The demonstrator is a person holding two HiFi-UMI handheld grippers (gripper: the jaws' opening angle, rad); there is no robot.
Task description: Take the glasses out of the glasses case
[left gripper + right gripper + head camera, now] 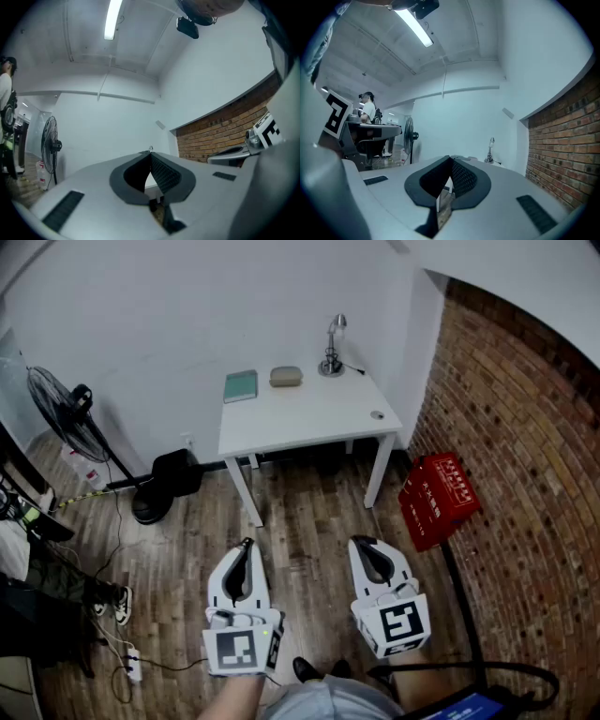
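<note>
Left tongs point(247, 544) were together, empty | right tongs point(362, 542) also together, empty | glasses case point(286, 377) lay at the desk's point(309, 418) far edge, long axis crosswise, well ahead of both, slightly nearer the left.

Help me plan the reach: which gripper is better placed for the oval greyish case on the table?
Left, probably: both are shut and empty, but the left gripper lines up nearer the oval greyish case.

white table point(309, 420), teal book point(240, 386), grey-beige glasses case point(286, 377), red crate point(439, 498), brown brick wall point(525, 427), black fan point(61, 413).
</note>
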